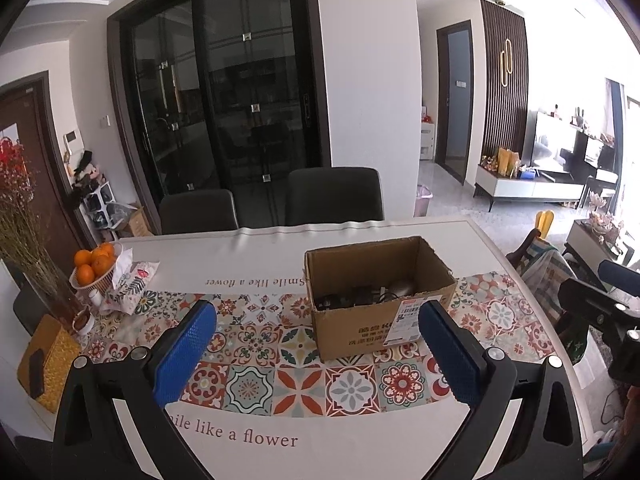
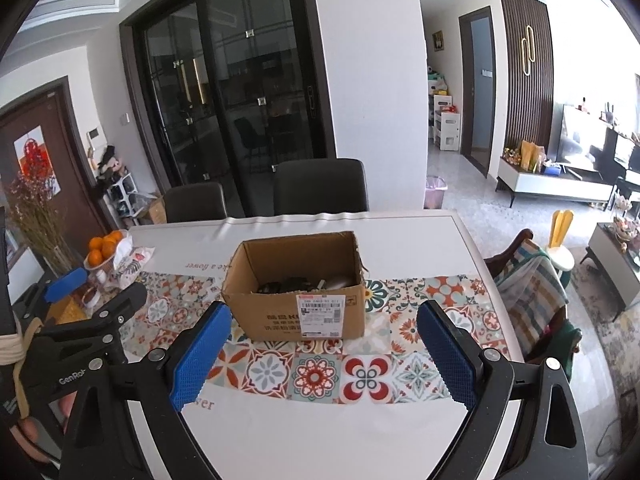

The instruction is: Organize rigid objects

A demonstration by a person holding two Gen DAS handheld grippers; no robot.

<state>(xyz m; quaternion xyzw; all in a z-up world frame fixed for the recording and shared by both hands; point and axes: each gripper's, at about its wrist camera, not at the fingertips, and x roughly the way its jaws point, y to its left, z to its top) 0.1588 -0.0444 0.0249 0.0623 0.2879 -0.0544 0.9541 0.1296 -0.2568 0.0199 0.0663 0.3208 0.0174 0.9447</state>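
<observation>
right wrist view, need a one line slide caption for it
Open right hand-held gripper faces an open cardboard box of dark items on the patterned table runner.

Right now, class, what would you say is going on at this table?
A person holds two grippers over a patterned table. The left gripper and right gripper both have their jaws open and hold nothing. Both face an open cardboard box standing on the tiled runner, with dark objects and something rounded and grey inside. Nothing is being grasped yet. A bowl of oranges sits at the far left.

Open cardboard box upright on table, dark objects inside
</observation>
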